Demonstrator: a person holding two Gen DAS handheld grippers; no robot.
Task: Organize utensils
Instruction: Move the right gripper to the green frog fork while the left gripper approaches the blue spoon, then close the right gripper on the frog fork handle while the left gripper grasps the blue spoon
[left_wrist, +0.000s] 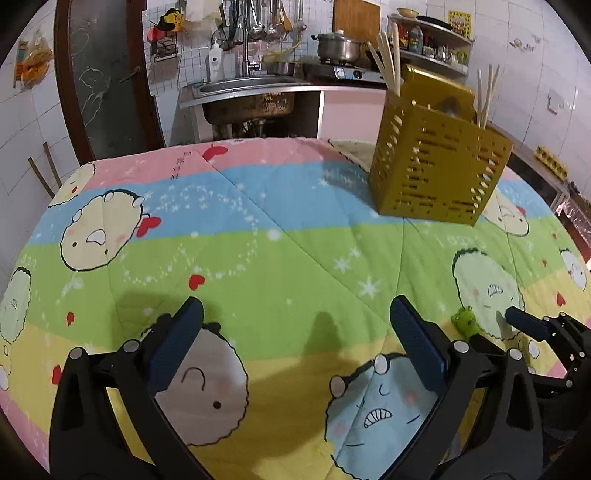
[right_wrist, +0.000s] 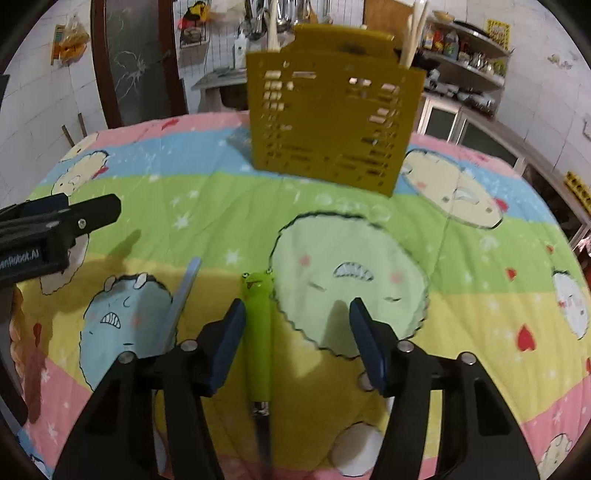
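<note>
The frog-handled utensil (right_wrist: 258, 332) lies flat on the patterned quilt (right_wrist: 443, 295), its green handle pointing toward the yellow utensil caddy (right_wrist: 328, 122) and its metal neck toward the camera; what kind of head it carries is hidden.

Taken left to right in the right wrist view: the left gripper (left_wrist: 295, 332) enters at the left edge, and its own camera shows the jaws spread wide over bare quilt with nothing between them. Next lies a flat grey utensil (right_wrist: 181, 299), loose on the quilt, just left of the right gripper (right_wrist: 297, 332). That gripper stands partly open astride the green handle; the handle sits close against the left pad, well apart from the right one, and is not clamped.

Beyond, the caddy stands upright near the far side, pale chopsticks (right_wrist: 413, 33) in it.

Judgement: the step in hand is the pick-up. The next move calls for centring and closing on the handle, then lifting toward the caddy.
</note>
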